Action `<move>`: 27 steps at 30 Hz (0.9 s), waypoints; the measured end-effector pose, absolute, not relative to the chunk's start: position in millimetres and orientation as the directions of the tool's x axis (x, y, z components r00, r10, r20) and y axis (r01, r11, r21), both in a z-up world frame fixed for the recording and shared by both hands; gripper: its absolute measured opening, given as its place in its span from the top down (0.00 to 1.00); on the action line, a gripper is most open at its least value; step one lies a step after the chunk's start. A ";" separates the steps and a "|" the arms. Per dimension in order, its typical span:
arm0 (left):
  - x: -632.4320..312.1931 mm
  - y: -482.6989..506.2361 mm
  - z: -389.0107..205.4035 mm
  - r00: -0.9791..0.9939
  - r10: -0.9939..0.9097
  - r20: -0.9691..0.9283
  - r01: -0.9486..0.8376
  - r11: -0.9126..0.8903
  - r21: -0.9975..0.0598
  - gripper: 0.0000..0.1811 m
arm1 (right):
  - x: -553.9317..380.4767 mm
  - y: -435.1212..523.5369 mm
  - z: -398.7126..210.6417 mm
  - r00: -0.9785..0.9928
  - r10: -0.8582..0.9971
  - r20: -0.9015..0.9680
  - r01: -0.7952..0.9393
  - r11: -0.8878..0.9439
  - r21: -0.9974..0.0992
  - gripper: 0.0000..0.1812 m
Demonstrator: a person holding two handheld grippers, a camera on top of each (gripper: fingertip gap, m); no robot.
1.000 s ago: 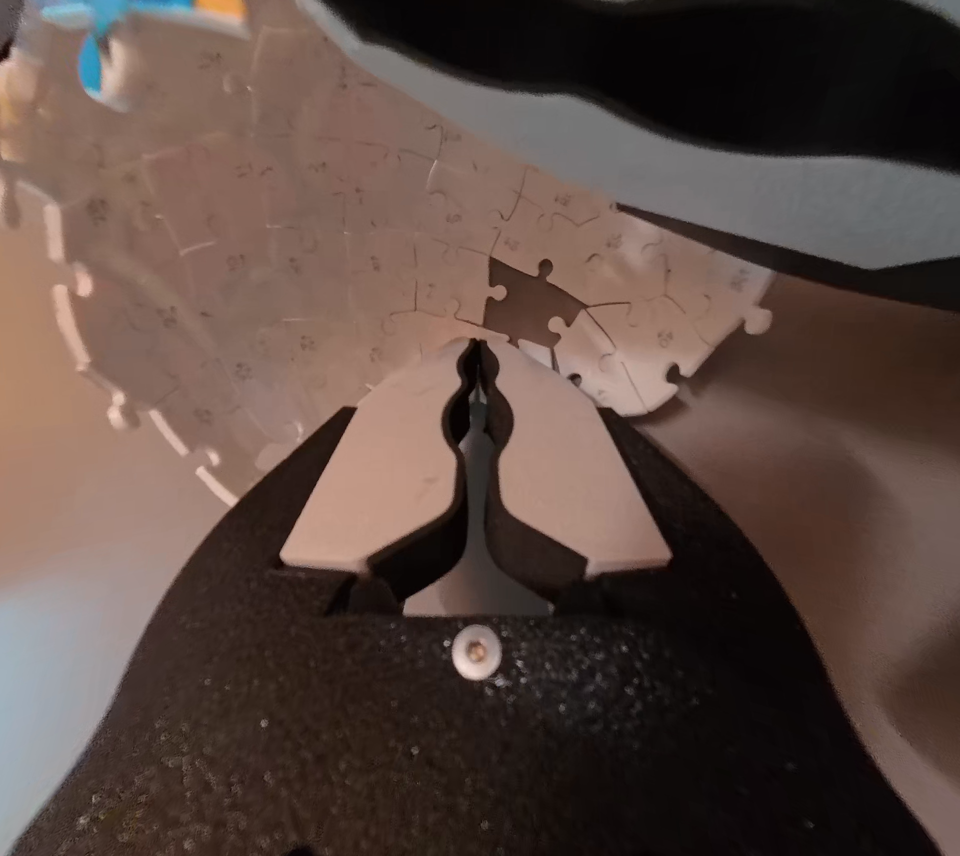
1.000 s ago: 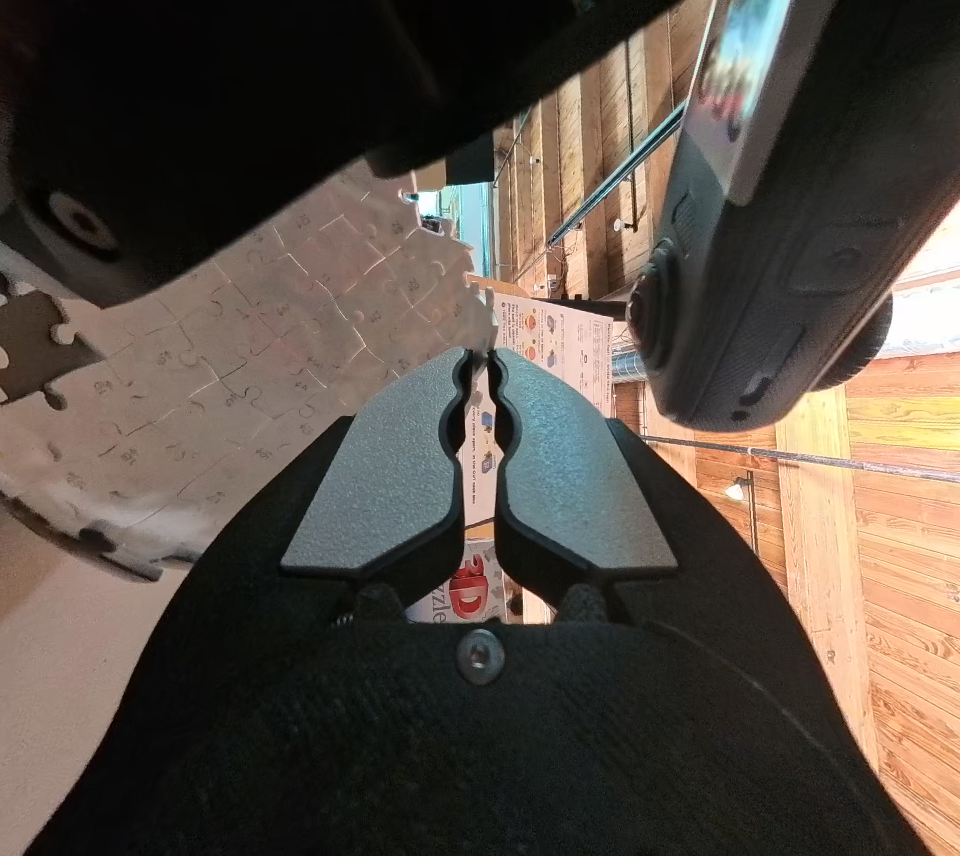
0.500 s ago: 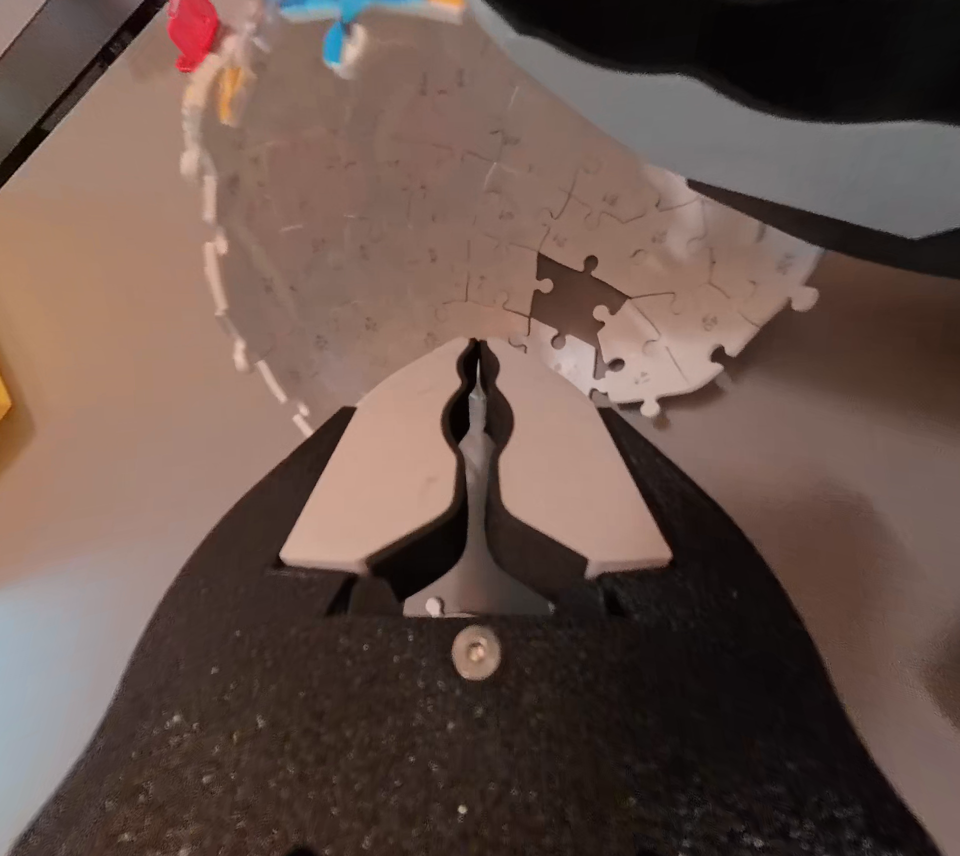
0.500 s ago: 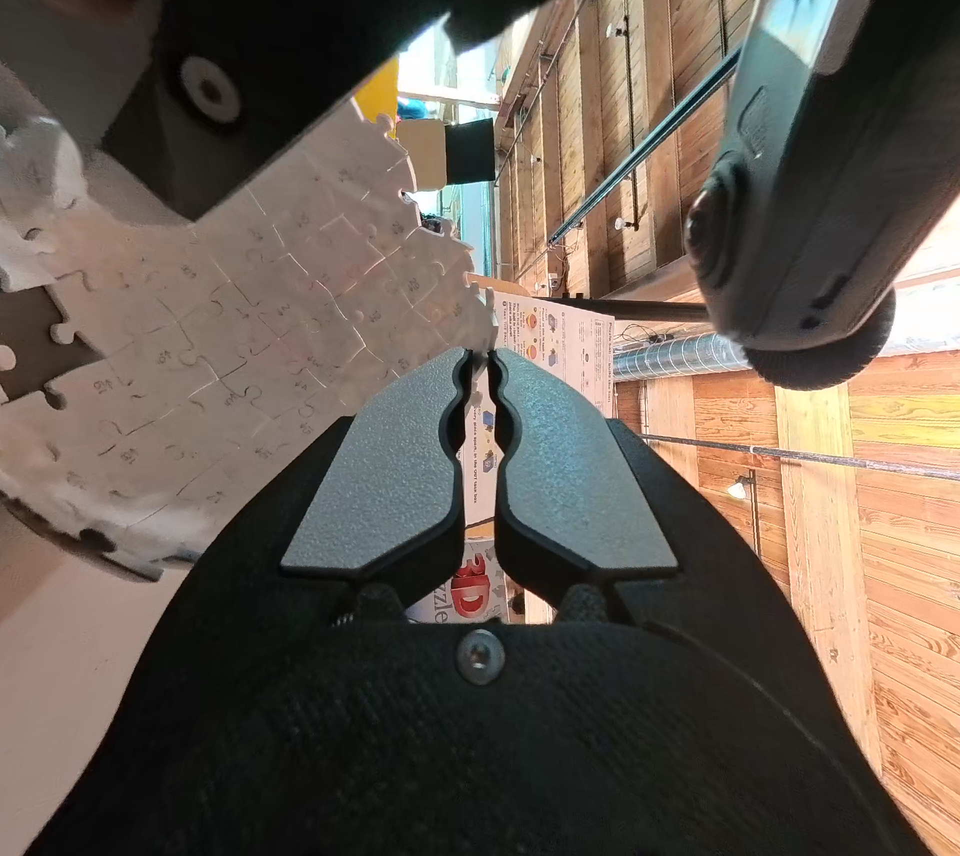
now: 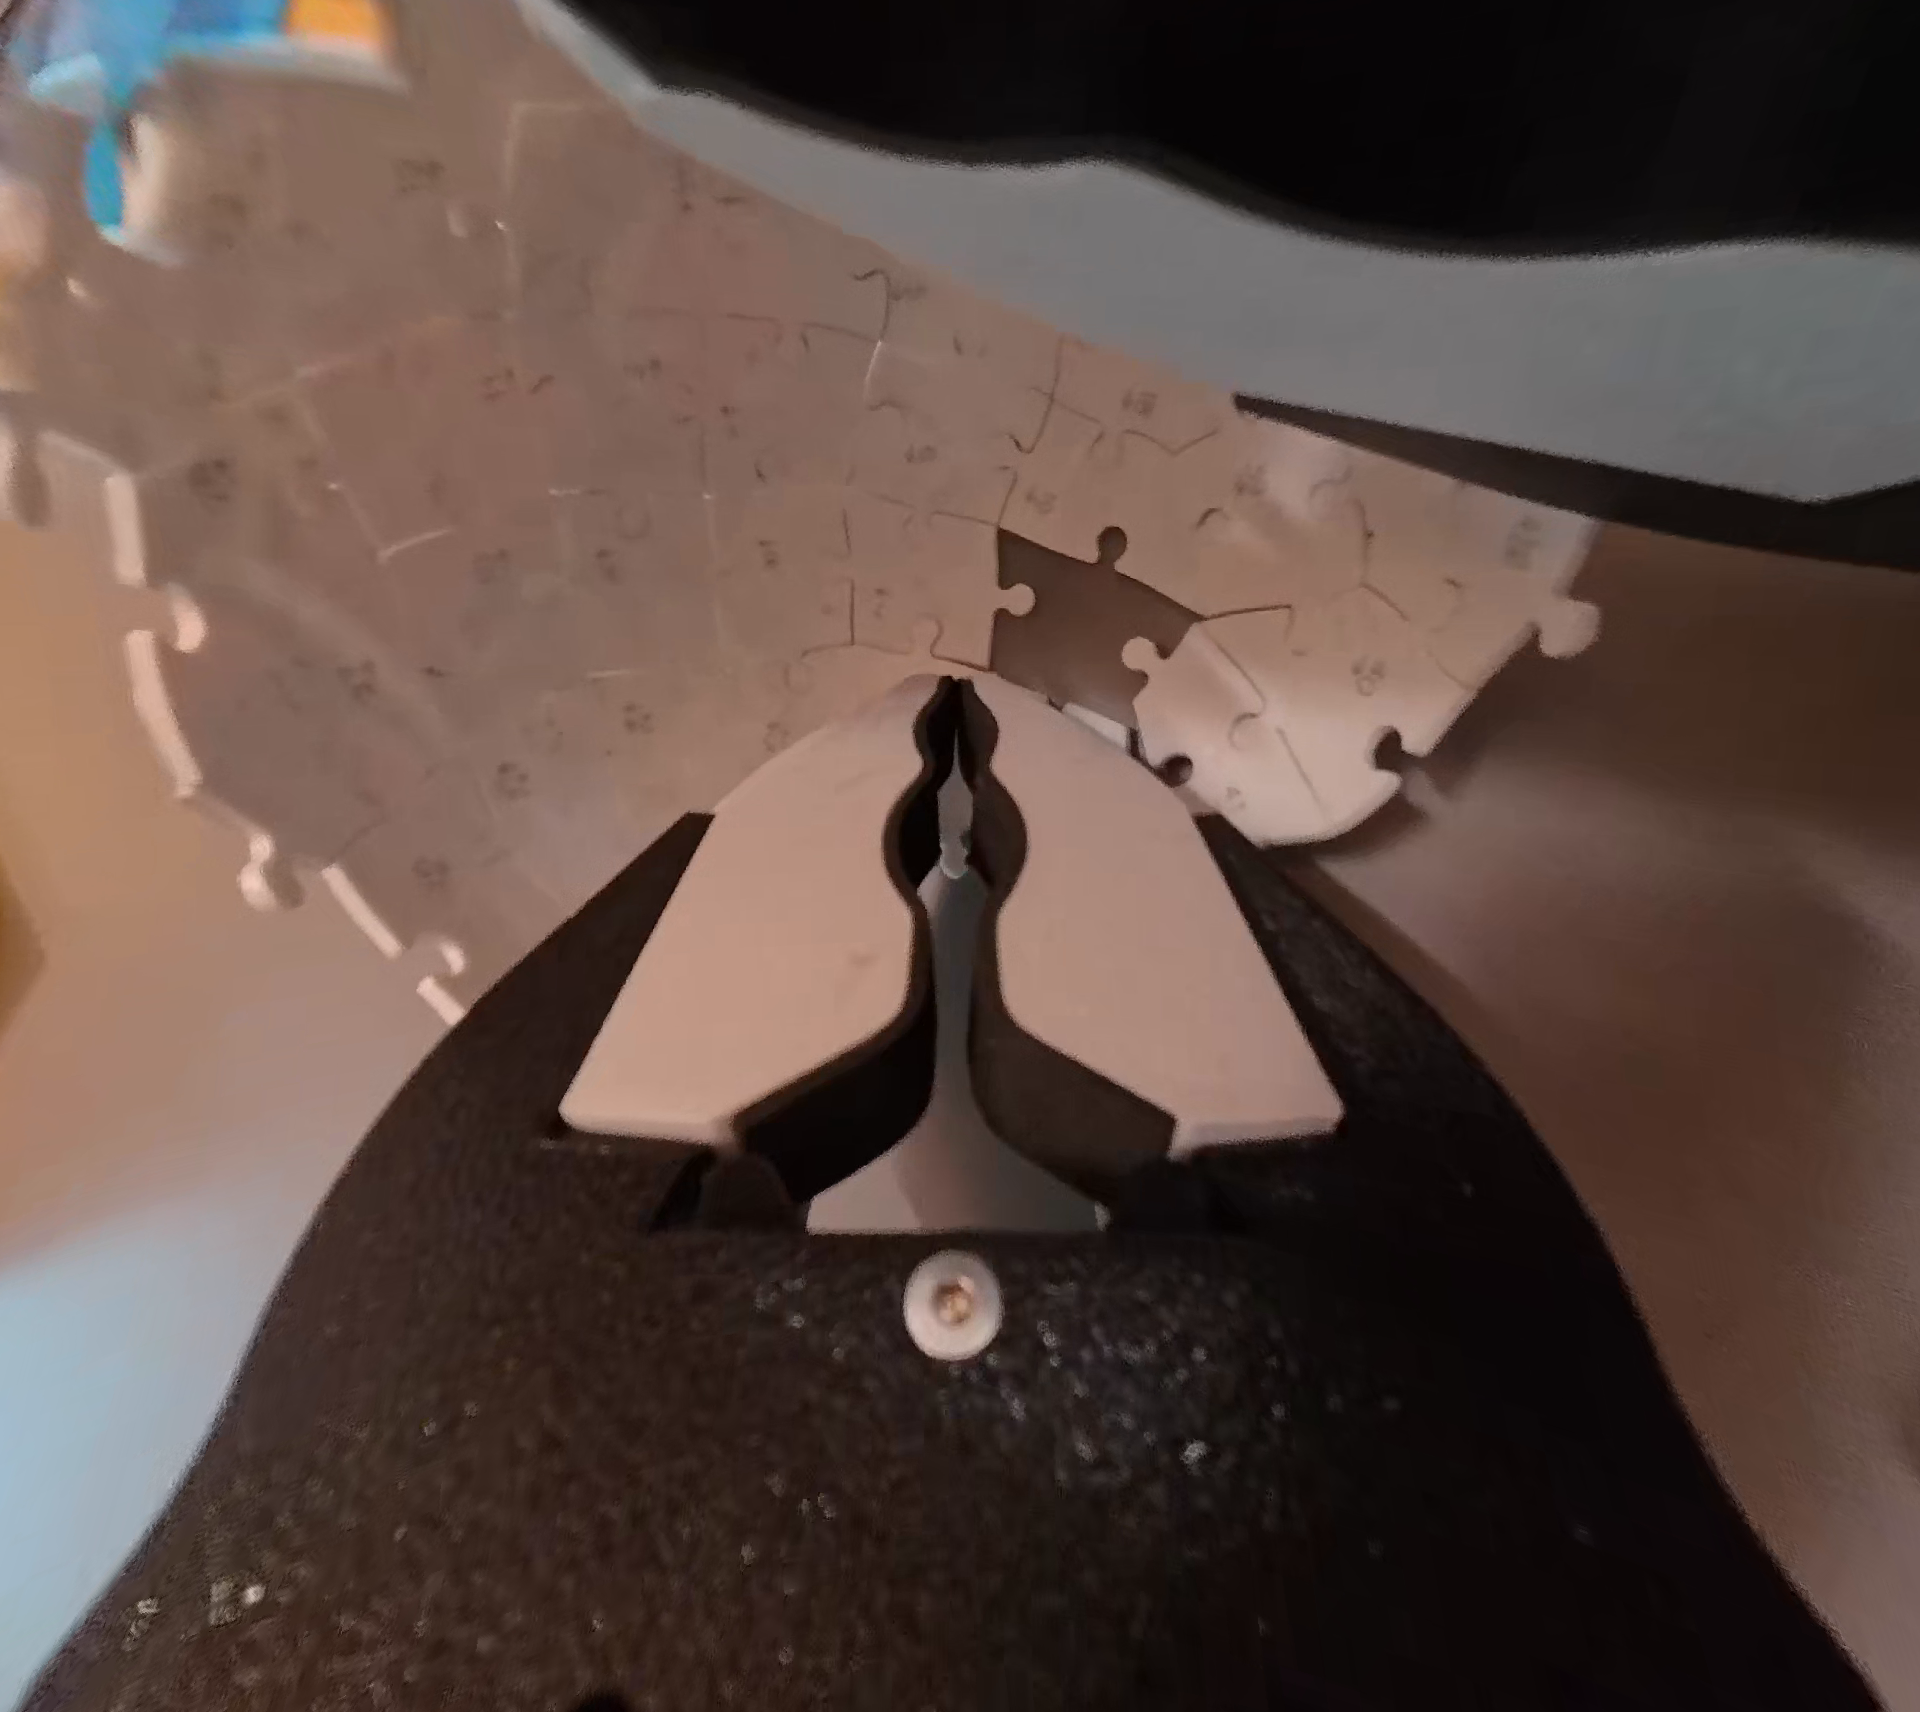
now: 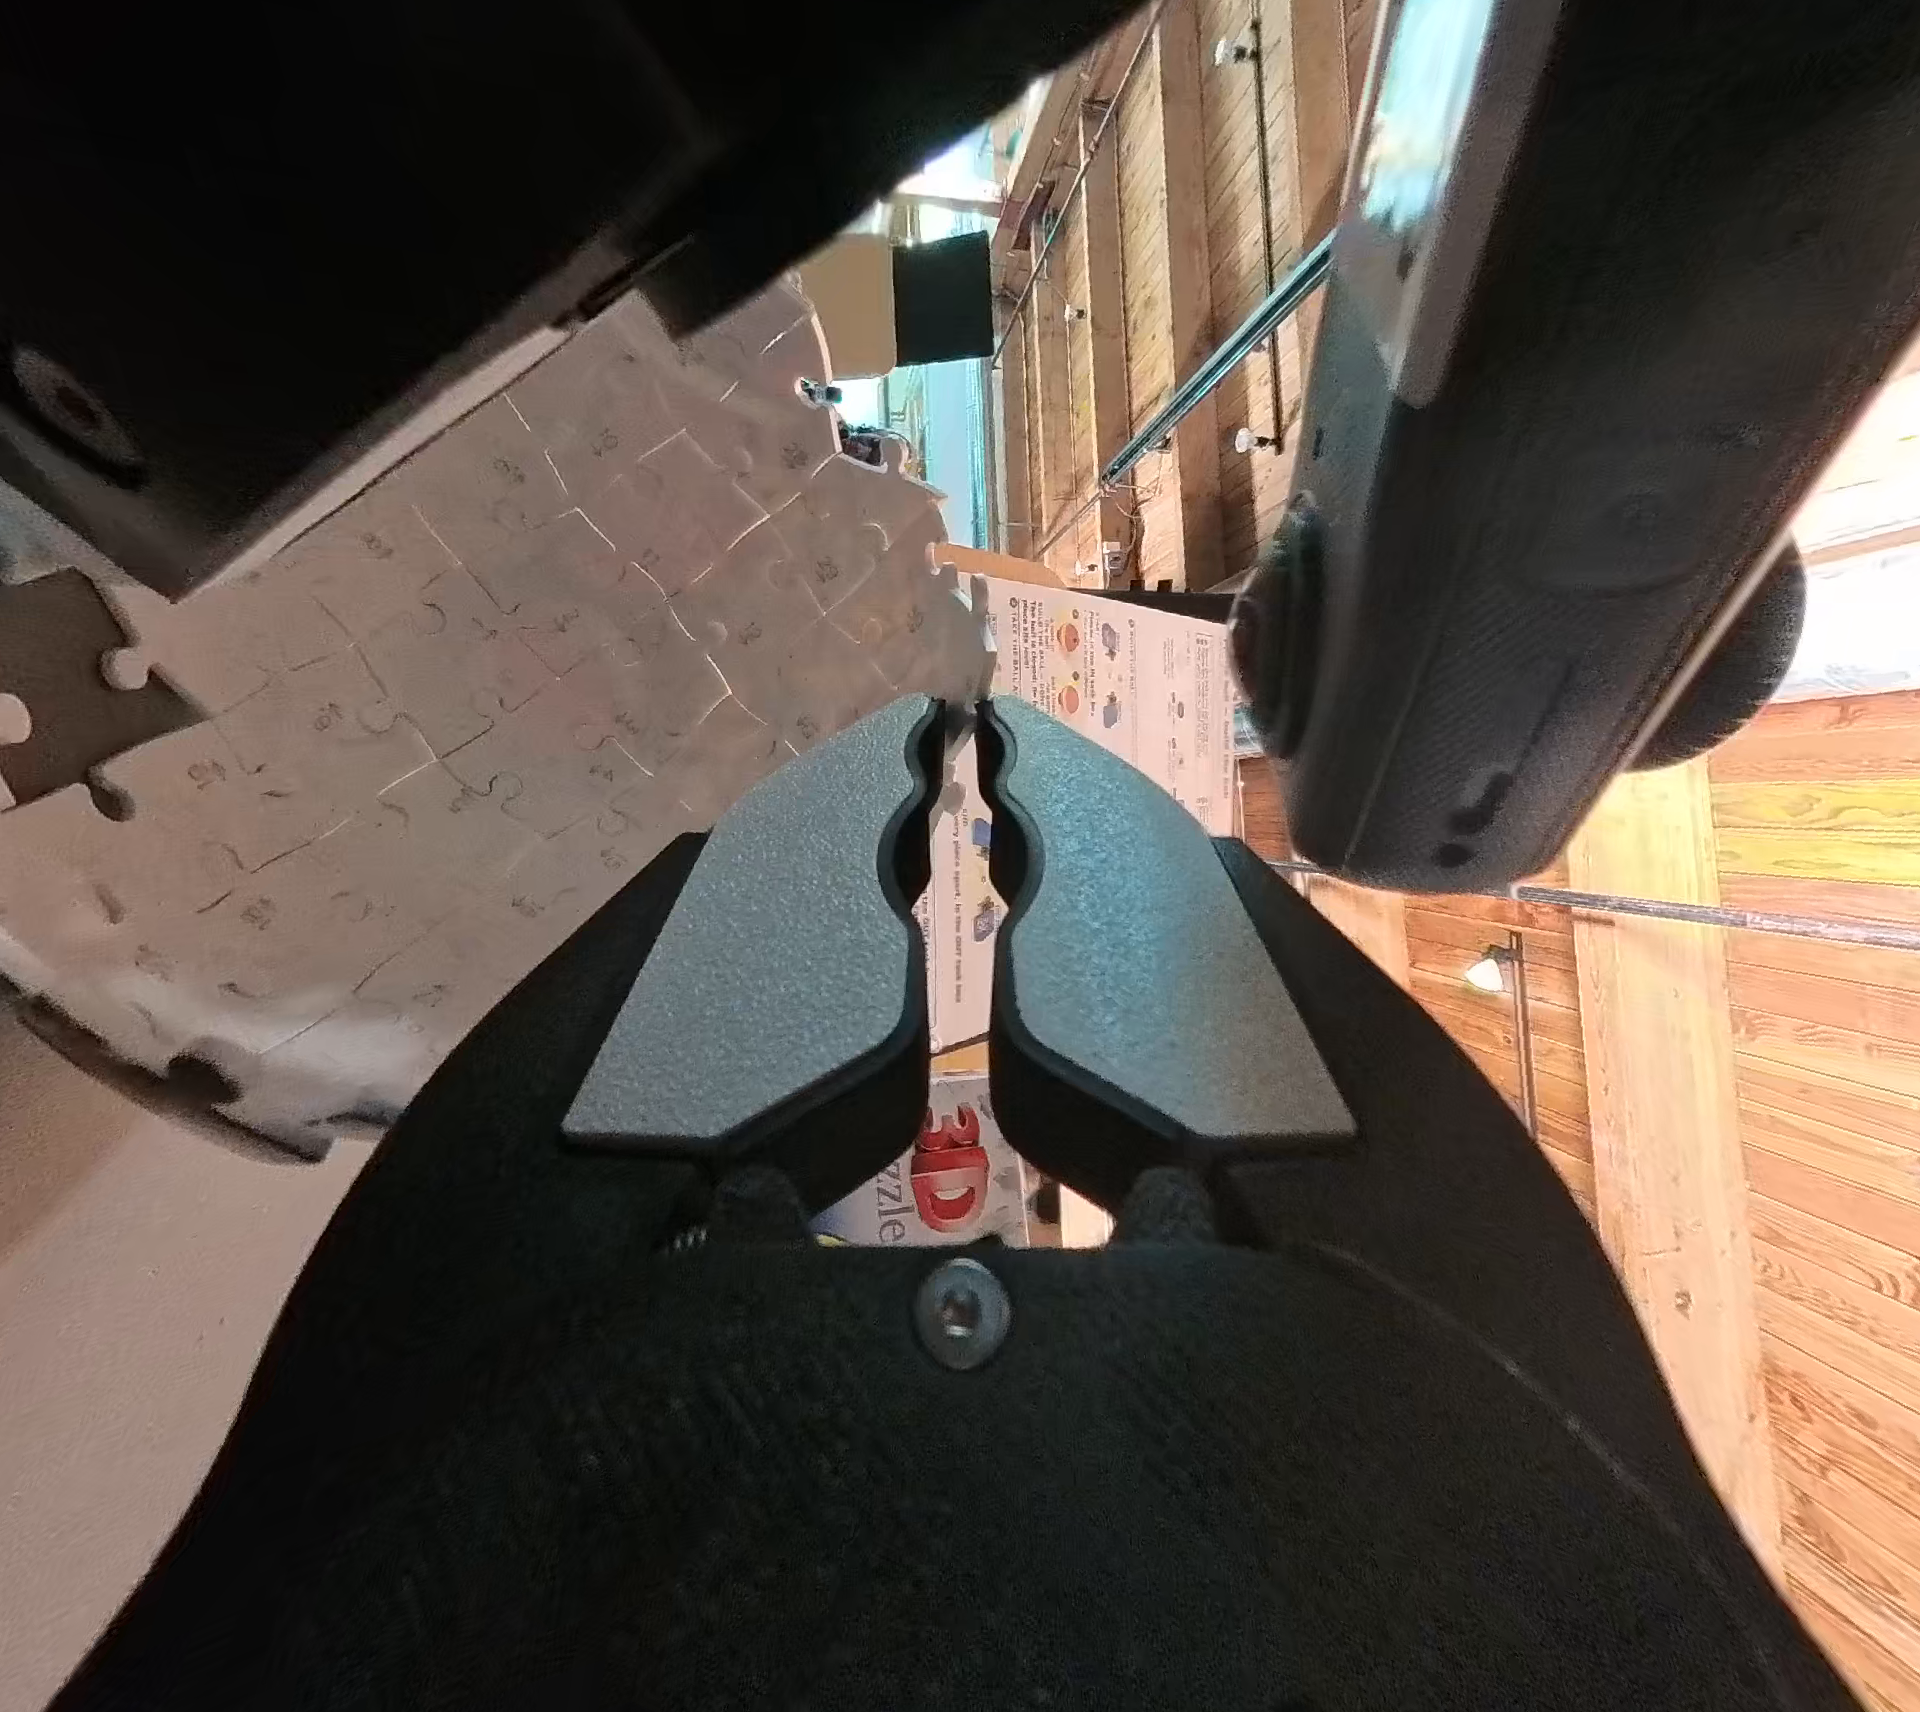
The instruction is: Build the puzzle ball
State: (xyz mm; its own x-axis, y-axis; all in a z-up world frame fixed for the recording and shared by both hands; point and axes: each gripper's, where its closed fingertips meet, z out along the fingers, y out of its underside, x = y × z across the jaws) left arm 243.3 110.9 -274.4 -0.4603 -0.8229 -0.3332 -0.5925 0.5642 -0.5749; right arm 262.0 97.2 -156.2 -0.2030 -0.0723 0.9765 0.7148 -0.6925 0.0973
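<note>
Left wrist view: puzzle shell (image 5: 644,519), one piece-shaped hole (image 5: 1081,623), is hanging over the table (image 5: 1662,831).
Left gripper (image 5: 954,696): you are pinching its lower edge.
Right gripper (image 6: 964,712): you are clamping its rim (image 6: 831,582).

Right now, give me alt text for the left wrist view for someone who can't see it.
The left claw is shut on the rim of a curved, half-built puzzle ball shell, seen from its pale inner side. One piece-shaped gap sits beside the tips.
</note>
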 end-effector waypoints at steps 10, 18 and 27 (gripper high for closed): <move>245.7 111.5 -275.1 -0.450 -0.845 -0.290 -0.633 0.530 -0.564 1.00 | 262.8 97.3 -156.6 -0.193 -0.080 0.978 0.714 -0.696 0.084 0.97; 247.6 116.2 -268.0 -0.387 -0.877 -0.284 -0.586 0.472 -0.659 1.00 | 263.6 96.2 -156.7 -0.192 -0.081 0.978 0.711 -0.698 0.081 0.97; 248.0 113.8 -262.3 -0.417 -0.849 -0.326 -0.561 0.522 -0.643 1.00 | 263.6 97.1 -156.7 -0.190 -0.083 0.978 0.714 -0.695 0.079 0.97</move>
State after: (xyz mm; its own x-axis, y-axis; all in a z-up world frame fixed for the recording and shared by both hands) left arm 248.0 113.8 -262.3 -0.4166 -0.8488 -0.3255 -0.5606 0.5217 -0.6431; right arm 263.6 97.1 -156.7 -0.1898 -0.0831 0.9783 0.7141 -0.6955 0.0794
